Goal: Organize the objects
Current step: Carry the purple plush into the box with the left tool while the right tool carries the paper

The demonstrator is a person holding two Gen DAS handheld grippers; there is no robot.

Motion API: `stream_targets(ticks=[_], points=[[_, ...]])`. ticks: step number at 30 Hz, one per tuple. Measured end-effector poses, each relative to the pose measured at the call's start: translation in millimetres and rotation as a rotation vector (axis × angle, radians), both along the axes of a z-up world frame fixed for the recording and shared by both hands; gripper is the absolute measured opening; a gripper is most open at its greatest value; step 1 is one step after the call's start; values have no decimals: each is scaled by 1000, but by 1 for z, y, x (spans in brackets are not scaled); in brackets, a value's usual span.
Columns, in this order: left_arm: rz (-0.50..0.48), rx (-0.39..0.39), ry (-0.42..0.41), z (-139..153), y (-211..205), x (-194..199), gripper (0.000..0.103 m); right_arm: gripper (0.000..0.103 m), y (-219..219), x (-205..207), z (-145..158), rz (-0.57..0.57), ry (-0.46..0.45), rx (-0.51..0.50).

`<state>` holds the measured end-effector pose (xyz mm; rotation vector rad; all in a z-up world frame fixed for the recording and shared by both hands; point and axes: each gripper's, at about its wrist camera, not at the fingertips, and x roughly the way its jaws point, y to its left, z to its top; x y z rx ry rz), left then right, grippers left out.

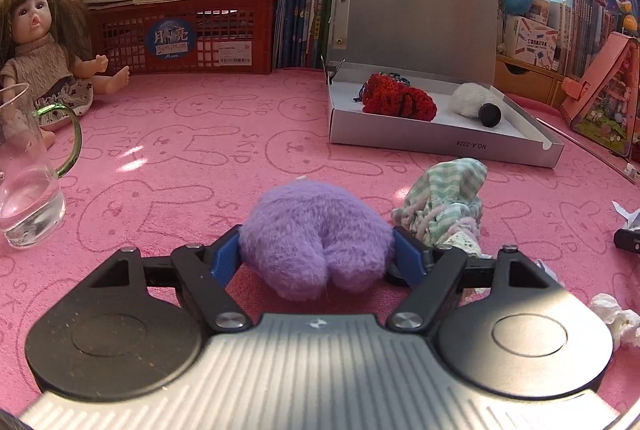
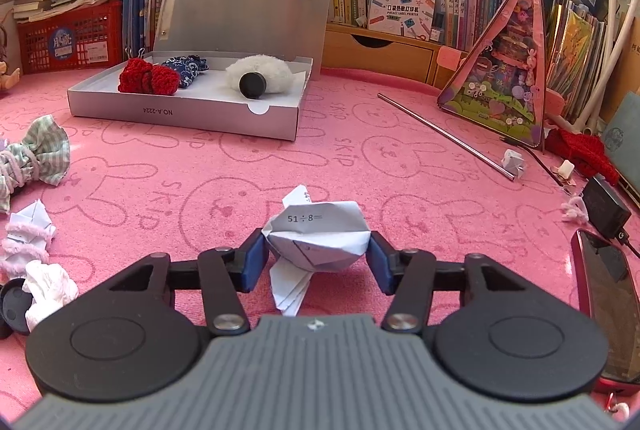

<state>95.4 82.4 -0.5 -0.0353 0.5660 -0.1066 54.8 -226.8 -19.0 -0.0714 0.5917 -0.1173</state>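
Pink bunny cloth point(image 1: 192, 149) covered the desk, w/ books stacked far behind. Left gripper point(image 1: 316, 262) was squeezing the purple fluffy toy point(image 1: 316, 238), blue pads touching both sides. Right gripper point(image 2: 318, 258) was pinching the folded paper ball point(image 2: 320, 238), also down on the cloth. Open grey box point(image 2: 184, 113) sat far ahead: far-right of the left gripper, far-left of the right one.

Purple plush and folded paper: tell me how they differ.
The purple plush is fuzzy and rounded; the folded paper is white, creased and angular, with printed sums. The plush sits between the left gripper's fingers, the paper between the right gripper's. Both rest on the pink mat.
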Motion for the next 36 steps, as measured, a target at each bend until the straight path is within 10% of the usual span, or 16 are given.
stream_targets(ticks=[17, 36], points=[[-39, -29, -92, 46, -27, 18, 81, 57, 15, 28, 41, 58, -40, 47], [-45, -94, -66, 67, -65, 125, 81, 58, 21, 128, 67, 68, -37, 134]])
